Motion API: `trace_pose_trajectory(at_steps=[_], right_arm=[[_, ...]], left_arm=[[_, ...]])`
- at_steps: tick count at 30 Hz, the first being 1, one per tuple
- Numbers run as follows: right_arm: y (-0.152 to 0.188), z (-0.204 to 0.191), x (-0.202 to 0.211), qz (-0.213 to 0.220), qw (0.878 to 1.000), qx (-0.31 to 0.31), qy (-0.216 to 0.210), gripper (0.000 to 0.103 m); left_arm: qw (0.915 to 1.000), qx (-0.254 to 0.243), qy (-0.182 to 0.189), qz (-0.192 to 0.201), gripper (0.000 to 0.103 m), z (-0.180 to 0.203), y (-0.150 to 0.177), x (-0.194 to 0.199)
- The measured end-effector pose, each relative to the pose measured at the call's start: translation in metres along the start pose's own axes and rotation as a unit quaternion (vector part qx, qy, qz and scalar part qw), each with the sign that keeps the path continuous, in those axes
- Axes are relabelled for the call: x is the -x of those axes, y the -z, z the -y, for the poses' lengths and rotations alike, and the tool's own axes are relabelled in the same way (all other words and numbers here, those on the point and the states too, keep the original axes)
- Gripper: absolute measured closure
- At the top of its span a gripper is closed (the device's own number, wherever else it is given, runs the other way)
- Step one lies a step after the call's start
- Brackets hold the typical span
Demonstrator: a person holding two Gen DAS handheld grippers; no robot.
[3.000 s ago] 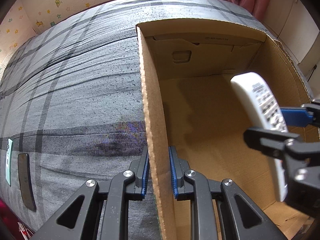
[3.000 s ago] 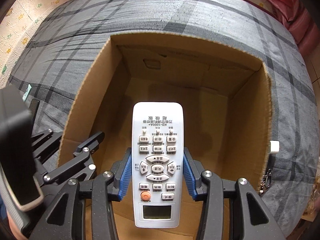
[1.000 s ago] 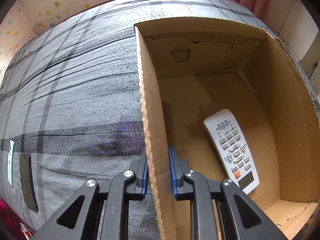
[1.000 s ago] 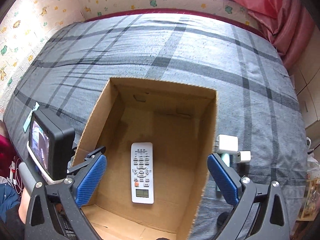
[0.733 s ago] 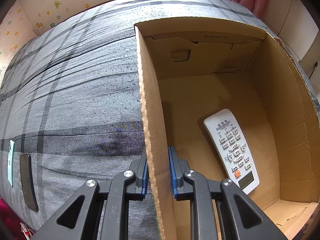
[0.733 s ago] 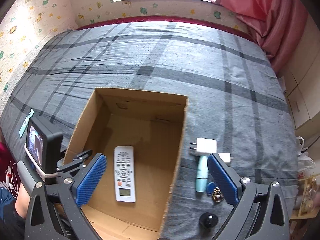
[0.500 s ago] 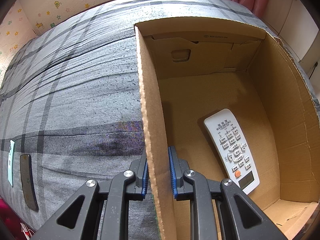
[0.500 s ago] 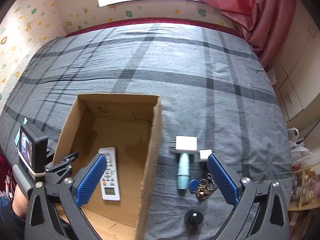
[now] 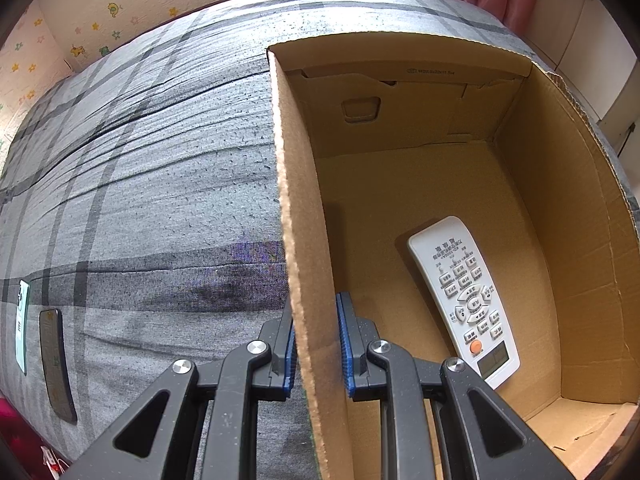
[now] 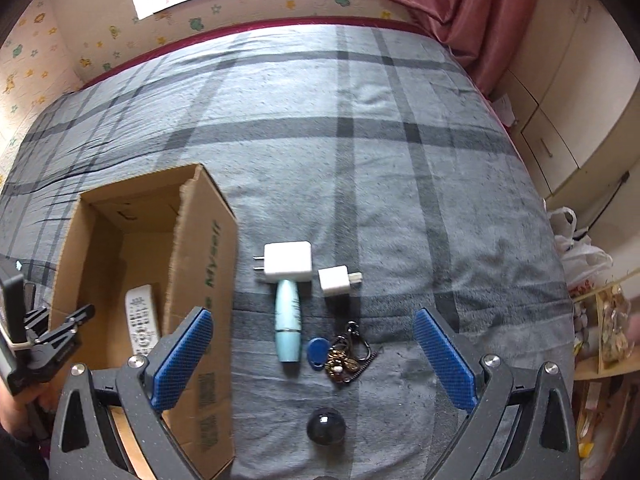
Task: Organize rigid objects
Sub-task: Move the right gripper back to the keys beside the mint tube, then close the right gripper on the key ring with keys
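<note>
**A:** Right, tools first. Left gripper [image 9: 316, 344]: jaws narrow, blue pads clamped on the near side wall of the cardboard box [image 9: 304, 240], one pad outside, one inside. Right gripper [image 10: 314, 356]: jaws spread wide, nothing between the pads, hanging over the loose items on the bed.

**B:** What's under the right one?

**A:** Between the fingers, on the grey plaid bedspread [image 10: 400, 160]: a pale blue tube [image 10: 287, 320] lying lengthwise, its top end touching a large white plug adapter [image 10: 287, 262] with two prongs pointing toward the box. Small white charger cube [image 10: 335, 280] just beside that adapter. Blue oval key fob [image 10: 317, 353] attached to a bunch of keys [image 10: 347, 356] with a carabiner clip. Dark round ball-like thing [image 10: 326, 426] nearest the camera; can't tell what it is.

**B:** And the box?

**A:** Open top, brown, green print on the outer wall, sits just left of that group. White remote control [image 9: 464, 300] lies flat on the box floor, buttons up, grey keys, one orange button, small display at the near end. Clear of the walls.

**B:** Anything else?

**A:** Dark phone [image 9: 56, 364] and a pale green card [image 9: 22, 328] lie at the bed's left edge, well apart from the box.
</note>
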State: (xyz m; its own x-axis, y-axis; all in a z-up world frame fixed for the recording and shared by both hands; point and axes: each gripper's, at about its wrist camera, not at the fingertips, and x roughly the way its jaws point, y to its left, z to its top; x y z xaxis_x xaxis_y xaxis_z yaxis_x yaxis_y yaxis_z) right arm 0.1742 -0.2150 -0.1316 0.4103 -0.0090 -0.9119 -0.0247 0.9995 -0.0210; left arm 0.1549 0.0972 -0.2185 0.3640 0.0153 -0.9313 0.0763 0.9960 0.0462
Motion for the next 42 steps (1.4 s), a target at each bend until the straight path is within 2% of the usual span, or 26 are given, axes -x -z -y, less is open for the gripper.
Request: trace_pose_trajectory(at_steps=[21,30,32,35,42], right_arm=[[0.046,0.05,-0.102,-0.093,0.994,-0.042,0.024,0.001],[0.04,0.054,-0.123,-0.105,0.993,-0.047,0.025,0.02],[0.037,0.054,-0.128,-0.107,0.993,-0.048,0.026,0.03],[0.031,0.057,-0.139,-0.111,0.992,-0.055,0.027,0.038],[0.023,0.058,-0.157,-0.126,0.99,-0.056,0.03,0.043]], left_arm=[[1.0,0.001,-0.001,-0.001,0.084,0.0,0.0,0.0],[1.0,0.0,-0.002,-0.001,0.084,0.001,-0.001,0.0],[1.0,0.0,-0.002,-0.001,0.084,0.001,-0.001,-0.001],[1.0,0.0,-0.002,-0.001,0.084,0.001,-0.001,0.0],[1.0,0.001,-0.002,-0.001,0.084,0.001,-0.001,-0.001]])
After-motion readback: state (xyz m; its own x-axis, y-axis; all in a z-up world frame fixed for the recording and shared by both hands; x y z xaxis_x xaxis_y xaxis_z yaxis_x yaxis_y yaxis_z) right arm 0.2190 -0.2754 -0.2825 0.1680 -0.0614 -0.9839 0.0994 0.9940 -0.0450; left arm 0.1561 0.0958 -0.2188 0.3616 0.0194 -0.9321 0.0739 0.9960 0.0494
